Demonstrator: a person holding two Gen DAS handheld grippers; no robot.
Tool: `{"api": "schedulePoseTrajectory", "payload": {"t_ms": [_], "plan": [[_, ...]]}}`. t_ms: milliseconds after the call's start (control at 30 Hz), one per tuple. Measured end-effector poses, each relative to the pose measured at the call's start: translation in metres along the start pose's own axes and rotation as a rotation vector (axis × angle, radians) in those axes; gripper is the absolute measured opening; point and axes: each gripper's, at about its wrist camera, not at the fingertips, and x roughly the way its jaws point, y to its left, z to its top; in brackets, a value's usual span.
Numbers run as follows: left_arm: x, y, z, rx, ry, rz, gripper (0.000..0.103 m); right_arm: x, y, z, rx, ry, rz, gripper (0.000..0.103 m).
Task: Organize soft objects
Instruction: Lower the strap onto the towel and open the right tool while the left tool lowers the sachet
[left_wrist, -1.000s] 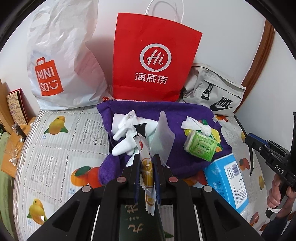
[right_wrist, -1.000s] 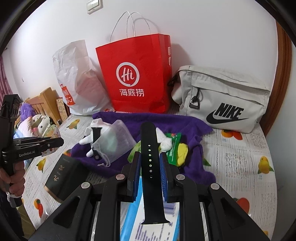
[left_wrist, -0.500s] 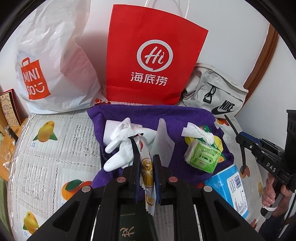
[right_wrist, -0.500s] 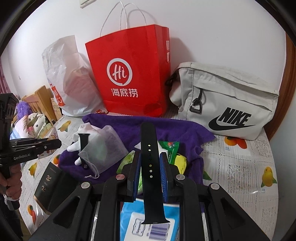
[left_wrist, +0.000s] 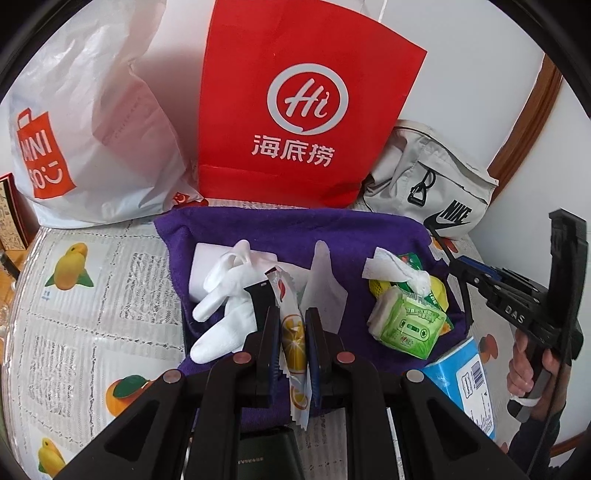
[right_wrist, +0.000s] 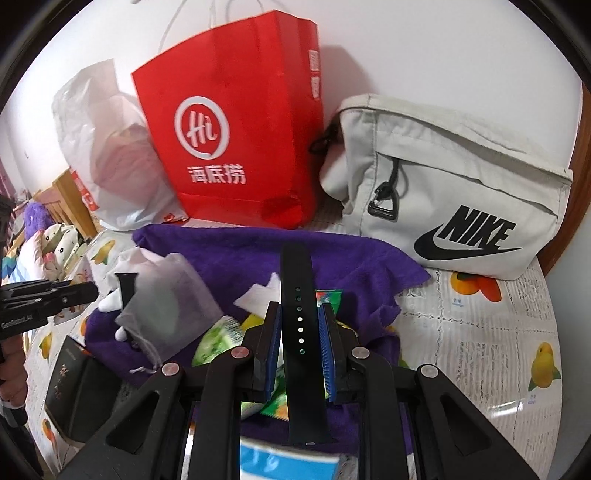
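Observation:
My left gripper (left_wrist: 293, 314) is shut on a narrow sachet (left_wrist: 293, 339) printed with orange slices, held upright over the near edge of a purple towel (left_wrist: 369, 236). On the towel lie white gloves (left_wrist: 225, 295), a short black strap piece (left_wrist: 260, 299), a translucent pouch (left_wrist: 325, 284) and a green tissue pack (left_wrist: 406, 325). My right gripper (right_wrist: 300, 308) is shut on a long black watch strap (right_wrist: 297, 280) with a row of holes, above the towel's (right_wrist: 229, 254) right part.
Against the wall stand a red paper bag (left_wrist: 306, 110), a white Miniso plastic bag (left_wrist: 85, 129) and a beige Nike bag (right_wrist: 461, 184). A blue box (left_wrist: 465, 384) and a dark booklet (right_wrist: 66, 391) lie at the near edge of the fruit-print tablecloth (left_wrist: 92, 295).
Both grippers have moved forward toward the towel and the bags, which now look larger. The sachet and the watch strap stay gripped as before.

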Motion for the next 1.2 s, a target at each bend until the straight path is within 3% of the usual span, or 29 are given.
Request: {"api": "schedulePoseTrajectory", "payload": {"t_ms": [700, 867, 1200], "plan": [[0.021, 0.012, -0.002, -0.028, 0.043, -0.018, 0.014, 0.045, -0.015, -0.002, 0.041, 0.098, -0.031, 0.022], [0.024, 0.015, -0.003, -0.032, 0.053, -0.014, 0.014, 0.038, -0.015, -0.002, 0.041, 0.085, -0.031, 0.037], [0.04, 0.013, 0.0, -0.02, 0.081, -0.007, 0.015, -0.005, -0.008, -0.01, 0.07, 0.034, -0.009, 0.038]]}}
